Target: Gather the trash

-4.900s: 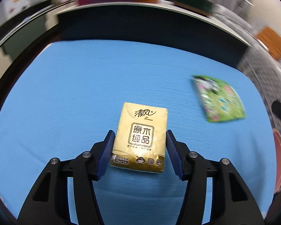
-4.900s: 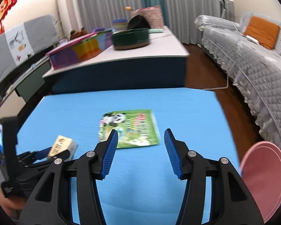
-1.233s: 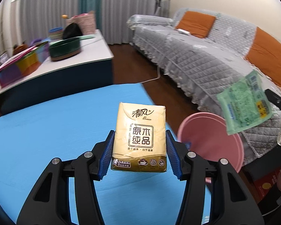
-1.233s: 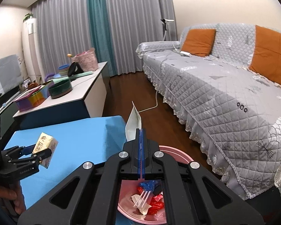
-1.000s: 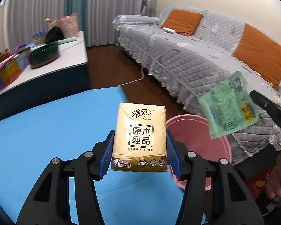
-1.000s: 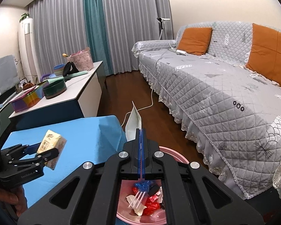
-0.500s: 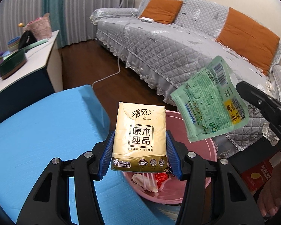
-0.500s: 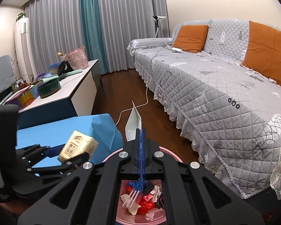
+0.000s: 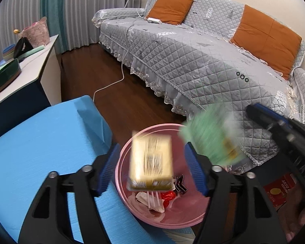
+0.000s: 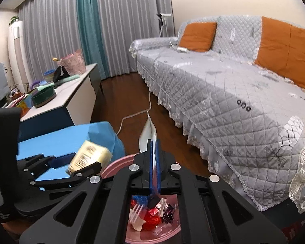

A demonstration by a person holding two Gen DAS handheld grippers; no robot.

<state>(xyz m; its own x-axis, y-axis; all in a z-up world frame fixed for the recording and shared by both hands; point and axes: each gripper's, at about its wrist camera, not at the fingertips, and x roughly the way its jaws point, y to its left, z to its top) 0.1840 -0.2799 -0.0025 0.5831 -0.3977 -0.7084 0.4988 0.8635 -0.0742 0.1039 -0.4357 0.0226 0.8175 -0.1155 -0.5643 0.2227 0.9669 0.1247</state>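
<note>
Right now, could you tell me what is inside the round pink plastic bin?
The round pink plastic bin holds crumpled red wrappers, white plastic forks and dark foil scraps. The falling yellow tissue pack covers part of it.

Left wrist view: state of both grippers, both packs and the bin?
Left gripper: jaws just opened, gripping nothing.
Yellow tissue pack: loose, blurred, above bin.
Right gripper: jaws just opened.
Green plastic packet: loose, blurred.
Round pink plastic bin: holds trash.
</note>
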